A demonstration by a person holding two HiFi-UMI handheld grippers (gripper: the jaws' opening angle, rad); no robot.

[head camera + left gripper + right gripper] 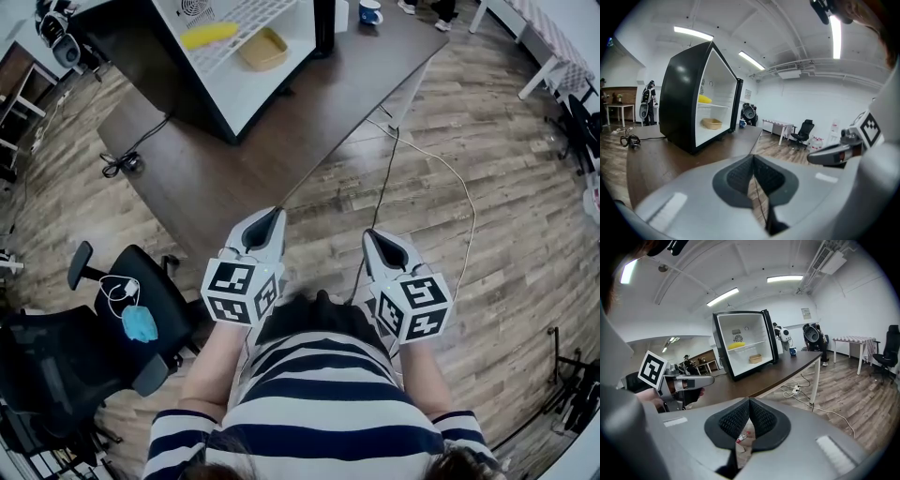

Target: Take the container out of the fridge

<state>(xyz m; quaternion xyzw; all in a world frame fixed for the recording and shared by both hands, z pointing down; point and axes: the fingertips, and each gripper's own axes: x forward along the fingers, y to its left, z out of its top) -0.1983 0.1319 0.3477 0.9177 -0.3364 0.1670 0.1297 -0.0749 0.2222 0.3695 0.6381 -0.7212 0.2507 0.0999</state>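
A small black fridge (202,98) stands open on the far end of the dark table (281,150). A tan container (263,49) sits on its white floor, under a wire shelf with a yellow item (209,36). The left gripper view shows the container (711,123) far ahead, as does the right gripper view (755,358). My left gripper (274,214) and right gripper (372,234) are held close to the person's body, well short of the fridge. Both are shut with nothing between the jaws.
A blue mug (370,12) stands on the table beside the fridge. A black office chair (112,319) with a blue mask is at the left. Cables (450,169) trail over the wooden floor under the table's near edge.
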